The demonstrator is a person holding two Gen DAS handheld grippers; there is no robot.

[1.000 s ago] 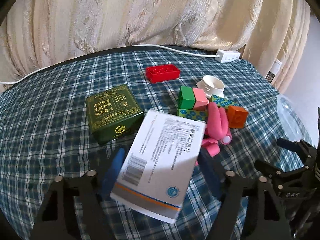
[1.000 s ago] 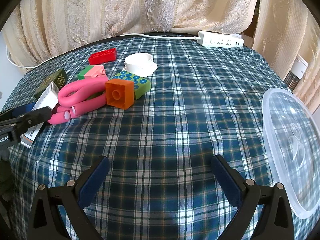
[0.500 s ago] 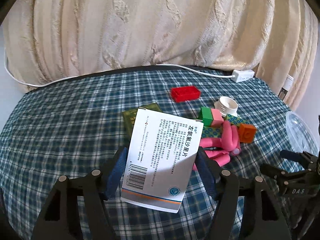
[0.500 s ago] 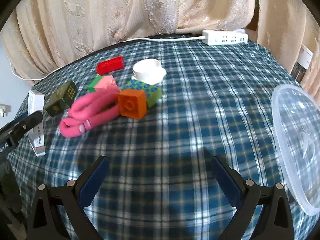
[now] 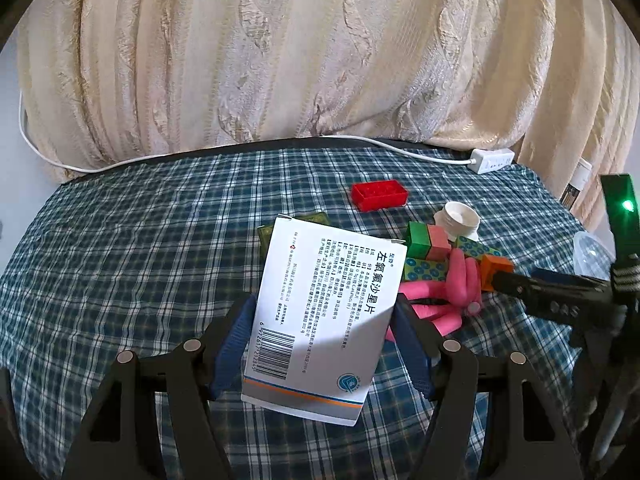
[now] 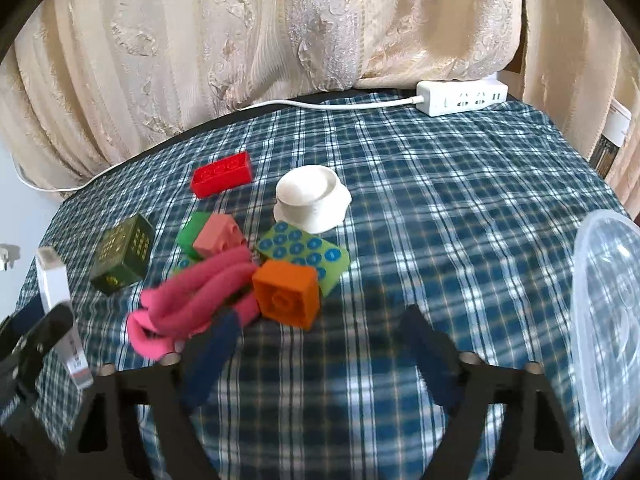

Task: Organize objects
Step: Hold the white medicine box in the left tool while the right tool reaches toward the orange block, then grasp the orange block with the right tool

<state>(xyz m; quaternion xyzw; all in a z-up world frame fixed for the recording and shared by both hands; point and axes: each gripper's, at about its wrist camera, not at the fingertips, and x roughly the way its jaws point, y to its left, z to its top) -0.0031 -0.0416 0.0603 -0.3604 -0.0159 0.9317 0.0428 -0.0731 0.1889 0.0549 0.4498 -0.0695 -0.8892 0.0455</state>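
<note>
My left gripper is shut on a white medicine box and holds it tilted above the plaid tablecloth. The box edge also shows at the left of the right wrist view. My right gripper is open and empty, just in front of an orange brick and pink foam rollers. Behind these lie a green dotted block, a green-and-pink brick, a dark green box, a red brick and a white cap.
A clear plastic lid lies at the right table edge. A white power strip and its cable run along the back edge. Cream curtains hang behind the table.
My left gripper has lifted the medicine box off the cloth and tilted it upright. My right gripper has moved forward and left, close to the orange brick and pink rollers.
</note>
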